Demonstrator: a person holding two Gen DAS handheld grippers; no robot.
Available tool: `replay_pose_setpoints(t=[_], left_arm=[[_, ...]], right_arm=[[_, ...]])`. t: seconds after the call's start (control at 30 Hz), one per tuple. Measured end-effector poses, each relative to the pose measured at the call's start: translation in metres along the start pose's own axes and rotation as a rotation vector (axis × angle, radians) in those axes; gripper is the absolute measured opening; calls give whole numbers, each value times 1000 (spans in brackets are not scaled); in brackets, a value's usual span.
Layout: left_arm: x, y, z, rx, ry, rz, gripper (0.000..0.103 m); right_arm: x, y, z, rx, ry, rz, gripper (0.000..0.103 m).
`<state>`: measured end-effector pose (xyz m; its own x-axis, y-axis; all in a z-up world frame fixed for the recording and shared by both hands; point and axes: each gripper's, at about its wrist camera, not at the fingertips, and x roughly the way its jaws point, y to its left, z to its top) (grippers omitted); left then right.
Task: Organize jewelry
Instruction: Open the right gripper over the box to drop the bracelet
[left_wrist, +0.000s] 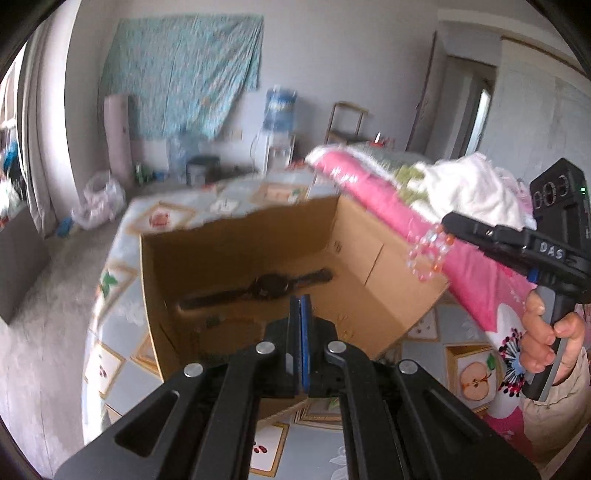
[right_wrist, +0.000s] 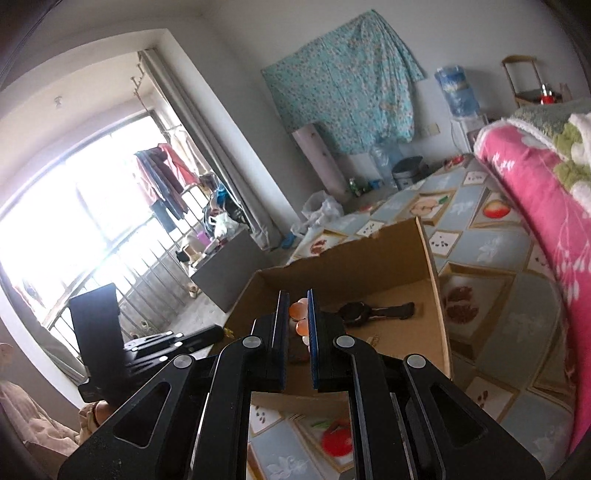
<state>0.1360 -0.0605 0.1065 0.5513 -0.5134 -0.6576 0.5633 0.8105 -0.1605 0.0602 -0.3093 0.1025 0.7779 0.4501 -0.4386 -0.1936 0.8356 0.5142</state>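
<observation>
- Nearest in the left wrist view, the left tool (left_wrist: 300, 306) had its blue pads pressed flat together with nothing between them; it hung over the near rim of the box (left_wrist: 236, 236).
- The right tool (right_wrist: 297, 314) was closed to a narrow gap on a bead bracelet (right_wrist: 300, 320), with orange and pale beads showing between the pads. In the left wrist view that bracelet (left_wrist: 428, 254) dangled as a loop from the tool's tip (left_wrist: 448, 221), above the box's right wall and in front of the pink blanket (left_wrist: 369, 192).
- A hand (left_wrist: 550, 332) gripped the right tool's handle at the far right of that view.
- The box sat open on the tabletop (left_wrist: 424, 328), which carried a fruit-patterned cloth. A black watch (left_wrist: 269, 286) lay flat on the box floor, strap stretched out, roughly mid-box.
- The step in hand looked like carrying the bracelet over the box to drop it in. To do it well, I would bring the loop fully inside the walls before opening, since it hung close to the right wall's edge and could catch or fall outside.
- Lowering toward the floor beside the watch, not on it, would keep the pieces apart and stop the beads bouncing.
- The left tool should stay clear of the drop path.
- Farther off stood a water dispenser (left_wrist: 279, 110) and a teal cloth (left_wrist: 184, 66) on the wall.
</observation>
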Motion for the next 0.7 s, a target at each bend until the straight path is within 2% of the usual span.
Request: replay_pose_setpoints(t=[0.23,0.4,0.47,0.6,0.7], left_arm=[[43,12,-8,-29,164,-26,1],[58,19,-15,-59,229,-10,4],[60,22,-17,-72,236,-10,11],[57,19,-19,-60,221,-12,18],[51,18,-18,-53,194,5,19]], right_arm=[[12,-16,-3,41,41,-8,8],[13,-23,-4,60,54,-18,8],[14,-24,-4,62,57,-24,8],[10,-23,-3,63,51,-37,8],[7,-22,-1,61,39,-49,8]])
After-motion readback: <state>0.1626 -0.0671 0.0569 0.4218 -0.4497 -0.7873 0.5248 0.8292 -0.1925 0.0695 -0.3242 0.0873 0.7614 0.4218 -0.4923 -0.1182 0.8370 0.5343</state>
